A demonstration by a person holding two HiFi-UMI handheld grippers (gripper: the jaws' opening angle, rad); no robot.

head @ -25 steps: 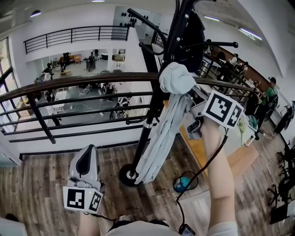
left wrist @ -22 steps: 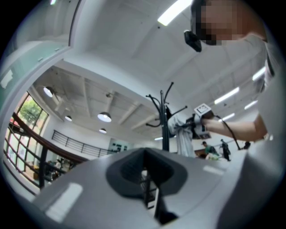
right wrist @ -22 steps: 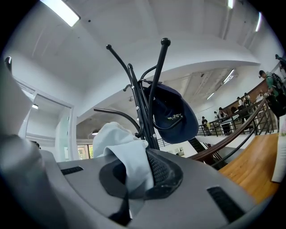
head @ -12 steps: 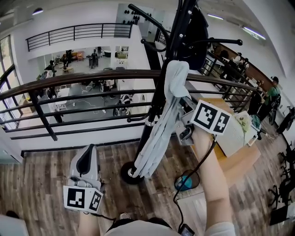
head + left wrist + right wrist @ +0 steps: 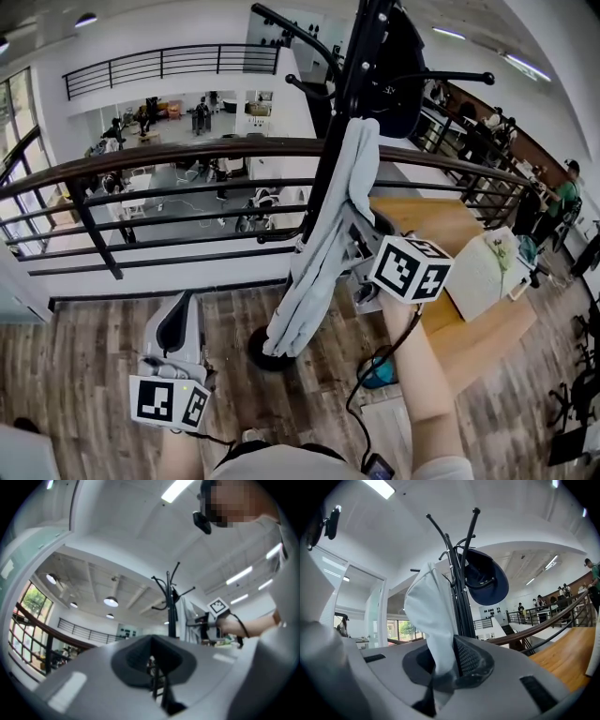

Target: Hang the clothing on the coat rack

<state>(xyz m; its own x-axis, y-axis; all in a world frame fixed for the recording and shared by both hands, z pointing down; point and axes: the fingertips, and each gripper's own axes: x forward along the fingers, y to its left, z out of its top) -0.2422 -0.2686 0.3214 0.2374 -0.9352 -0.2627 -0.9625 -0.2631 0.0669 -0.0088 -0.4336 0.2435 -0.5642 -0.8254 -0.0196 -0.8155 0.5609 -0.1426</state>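
A black coat rack (image 5: 349, 84) rises in the middle of the head view, with a navy cap (image 5: 398, 66) on an upper arm. A pale grey garment (image 5: 323, 244) drapes from high on the pole down toward the base. My right gripper (image 5: 361, 262) is shut on the garment's mid part, right of the pole; the cloth (image 5: 433, 616) runs up from between its jaws toward the rack (image 5: 457, 588) and cap (image 5: 485, 581). My left gripper (image 5: 180, 314) is low at the left, shut and holding nothing, far from the rack (image 5: 171, 606); its jaws (image 5: 151, 660) meet.
A dark railing (image 5: 187, 155) runs across behind the rack, with a drop to a lower floor beyond it. The rack's round base (image 5: 258, 352) stands on wood flooring. A wooden table (image 5: 469, 309) is at the right, a blue object (image 5: 380, 372) and a cable on the floor.
My right gripper has come down and to the left while still holding the garment. The cloth, bunched near the pole before, now hangs long and straight. The left gripper has stayed put.
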